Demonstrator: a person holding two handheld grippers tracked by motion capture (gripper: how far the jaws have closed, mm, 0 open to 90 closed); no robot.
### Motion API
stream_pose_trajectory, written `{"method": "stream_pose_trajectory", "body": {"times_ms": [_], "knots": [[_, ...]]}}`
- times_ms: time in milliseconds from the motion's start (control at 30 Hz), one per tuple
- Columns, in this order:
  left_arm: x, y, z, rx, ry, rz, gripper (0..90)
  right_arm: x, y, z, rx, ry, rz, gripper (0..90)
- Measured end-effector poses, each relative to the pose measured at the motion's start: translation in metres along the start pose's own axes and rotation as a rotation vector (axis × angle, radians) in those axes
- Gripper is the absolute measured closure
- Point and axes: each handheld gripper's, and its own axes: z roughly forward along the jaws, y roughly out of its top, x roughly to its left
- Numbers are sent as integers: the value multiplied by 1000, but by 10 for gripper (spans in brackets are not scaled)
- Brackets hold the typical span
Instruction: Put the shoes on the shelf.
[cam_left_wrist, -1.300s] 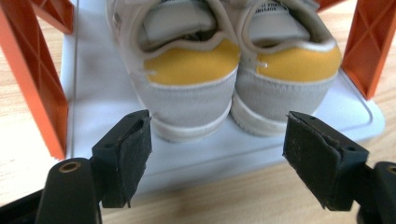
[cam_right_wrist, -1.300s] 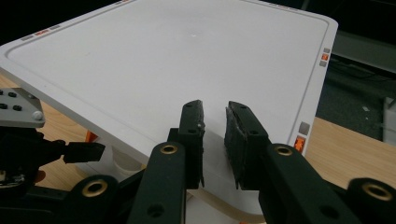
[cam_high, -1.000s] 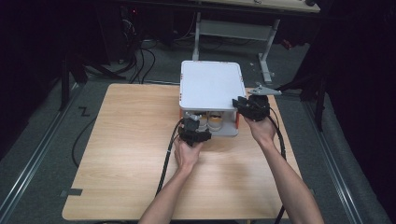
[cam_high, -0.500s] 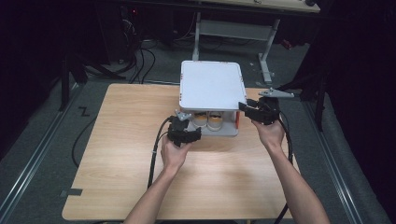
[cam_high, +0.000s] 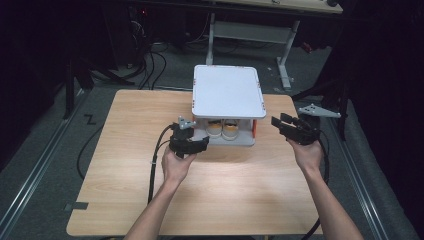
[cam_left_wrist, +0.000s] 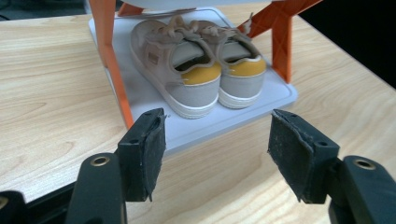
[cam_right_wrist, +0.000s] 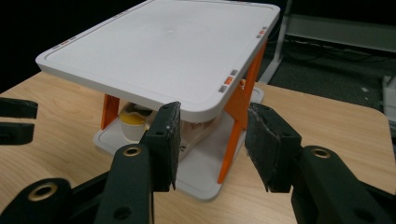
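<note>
Both hands have drawn back from the shoe rack (cam_high: 227, 92), left hand-held gripper (cam_high: 192, 143) and right hand-held gripper (cam_high: 287, 125) spread and empty, leaving the sneakers (cam_left_wrist: 196, 70) seemingly shelved.

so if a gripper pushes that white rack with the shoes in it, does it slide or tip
Probably slides: the rack looks like light plastic on smooth wood table. A push high on its top shelf might tip it, since the orange legs are thin. The shoes add little weight low down.

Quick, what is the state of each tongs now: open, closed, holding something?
Left tongs: open, holding nothing, jaws have just been closing.
Right tongs: open, holding nothing.
</note>
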Motion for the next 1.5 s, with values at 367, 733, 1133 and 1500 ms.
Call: {"method": "stream_pose_trajectory", "body": {"times_ms": [367,733,1133,1500], "knots": [[10,0,-29,-49,-1,7,363,-8,-18,-25,-33,-1,27,549],[23,-8,-57,-87,46,28,361,-3,-38,-39,-27,41,41,546],[33,-29,-77,-103,52,35,365,-4,-71,-52,-22,17,51,543],[43,-46,-89,-105,73,16,359,-8,-98,-66,-42,-3,85,544]]}}
